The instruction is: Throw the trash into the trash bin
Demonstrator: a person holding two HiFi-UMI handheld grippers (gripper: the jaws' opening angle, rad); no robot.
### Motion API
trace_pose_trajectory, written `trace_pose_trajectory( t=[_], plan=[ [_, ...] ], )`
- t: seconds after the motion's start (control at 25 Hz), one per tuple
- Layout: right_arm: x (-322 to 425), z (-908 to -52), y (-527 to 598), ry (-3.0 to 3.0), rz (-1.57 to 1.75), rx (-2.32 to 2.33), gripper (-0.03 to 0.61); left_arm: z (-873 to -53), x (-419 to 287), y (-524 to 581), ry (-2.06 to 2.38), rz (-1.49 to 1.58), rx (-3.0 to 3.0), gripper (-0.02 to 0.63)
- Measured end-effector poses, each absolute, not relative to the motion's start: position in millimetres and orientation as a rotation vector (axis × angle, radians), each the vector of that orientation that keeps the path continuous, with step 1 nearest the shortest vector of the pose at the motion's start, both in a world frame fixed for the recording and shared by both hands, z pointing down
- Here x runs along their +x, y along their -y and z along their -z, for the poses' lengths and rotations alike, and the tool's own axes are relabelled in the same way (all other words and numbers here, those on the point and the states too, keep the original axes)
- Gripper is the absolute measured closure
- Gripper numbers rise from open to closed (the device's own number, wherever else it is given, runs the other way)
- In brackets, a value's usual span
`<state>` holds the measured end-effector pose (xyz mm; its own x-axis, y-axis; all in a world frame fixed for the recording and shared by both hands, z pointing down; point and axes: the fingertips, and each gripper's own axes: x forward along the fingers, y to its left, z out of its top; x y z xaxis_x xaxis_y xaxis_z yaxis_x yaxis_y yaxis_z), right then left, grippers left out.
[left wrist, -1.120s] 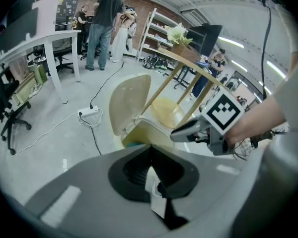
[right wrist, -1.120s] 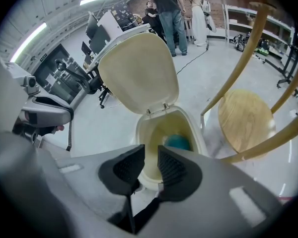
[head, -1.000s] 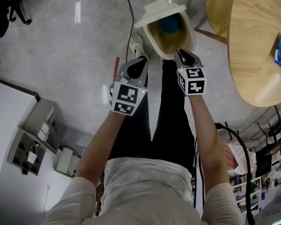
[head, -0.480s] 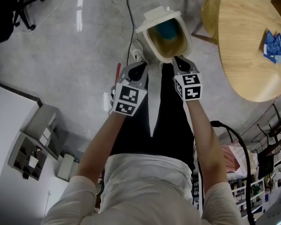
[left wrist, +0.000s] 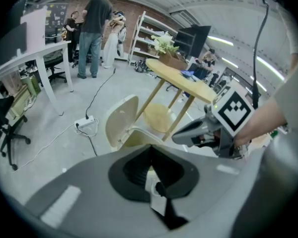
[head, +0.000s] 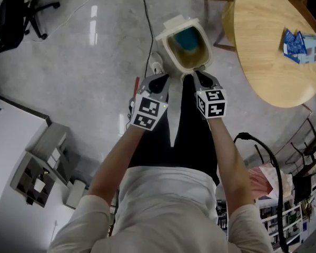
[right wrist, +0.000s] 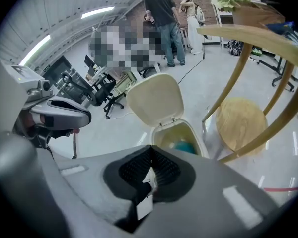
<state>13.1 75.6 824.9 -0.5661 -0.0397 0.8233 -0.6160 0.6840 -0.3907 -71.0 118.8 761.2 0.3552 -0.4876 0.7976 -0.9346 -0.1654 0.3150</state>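
Concrete floor (head: 95,62) holds the bin (head: 171,50), lid (head: 175,24) up to take trash, a teal piece (head: 189,37) already inside; near its rim the left claw (head: 160,79) and right claw (head: 200,75) hang pinched shut, empty.

grey polished floor (head: 84,62) carries open trash bin (head: 166,50), lid up; white power strip (head: 156,66) just beside it, black cable (head: 146,20) trailing off. round wooden table (head: 263,51) bears blue packets (head: 297,45) near its edge.
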Motion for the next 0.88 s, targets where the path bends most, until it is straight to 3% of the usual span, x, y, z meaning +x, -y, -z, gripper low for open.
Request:
trace_pose_trajectory(
  t=[0.88],
  plan=[
    [23,-697,-57,2.121,-0.798,0.532,0.577,-661,-67,-120,1.197,-0.686,1.85,0.611]
  ],
)
